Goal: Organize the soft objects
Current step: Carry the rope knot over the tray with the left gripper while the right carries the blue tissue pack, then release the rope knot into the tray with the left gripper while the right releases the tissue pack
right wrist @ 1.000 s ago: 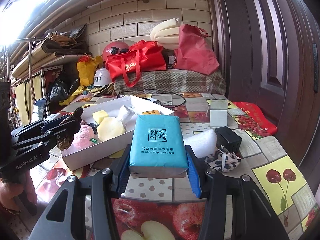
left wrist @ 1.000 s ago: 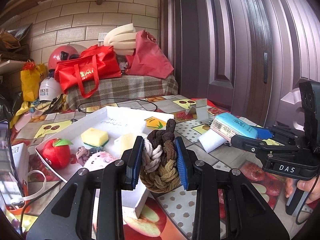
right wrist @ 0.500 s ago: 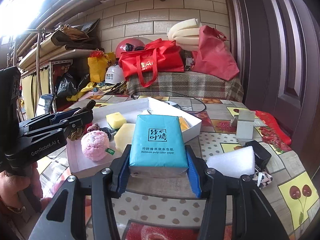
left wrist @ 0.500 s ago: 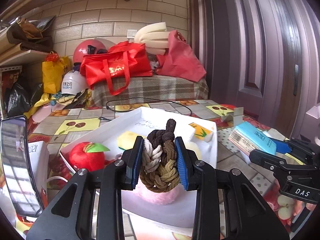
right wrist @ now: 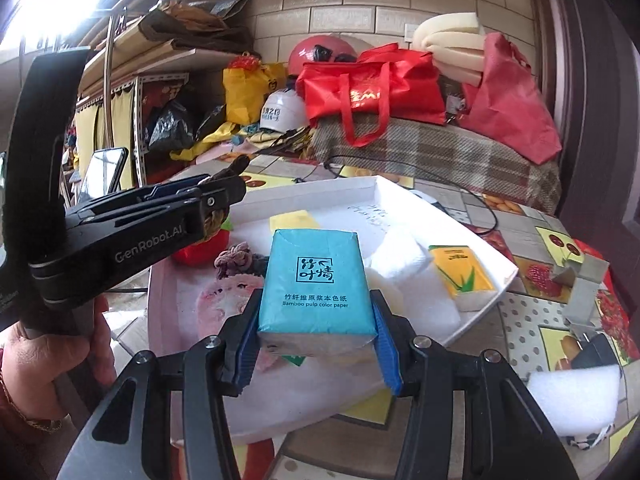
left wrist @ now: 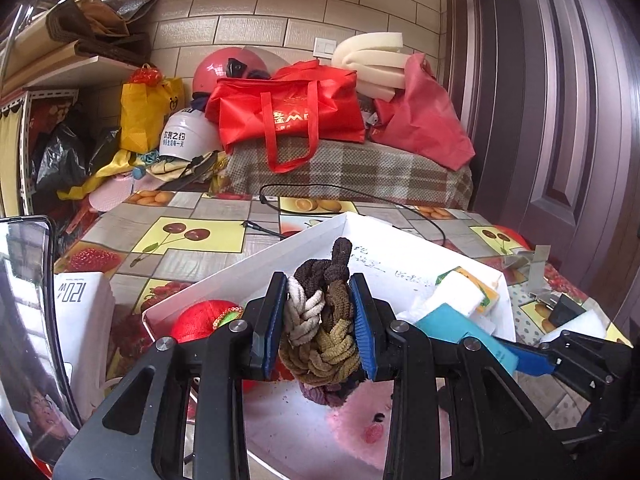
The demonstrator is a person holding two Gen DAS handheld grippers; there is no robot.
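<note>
While both loads hung over the white tray point(right wrist: 460, 216), the left gripper point(left wrist: 320, 320) clamped braided hair ties point(left wrist: 320, 328) and the right gripper point(right wrist: 316, 344) pinched a teal tissue pack point(right wrist: 318, 280); next, release toward bare floor at twelve o'clock.

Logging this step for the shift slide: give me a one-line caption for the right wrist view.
Right claw grips a teal tissue pack over the white tray.

The left tongs point(left wrist: 319, 330), with the braided hair ties point(left wrist: 320, 320), have been carried from the near bench over the white tray point(left wrist: 404, 240). The right tongs point(right wrist: 316, 344), with the teal tissue pack point(right wrist: 316, 280), have apparently been brought above its near edge.
</note>
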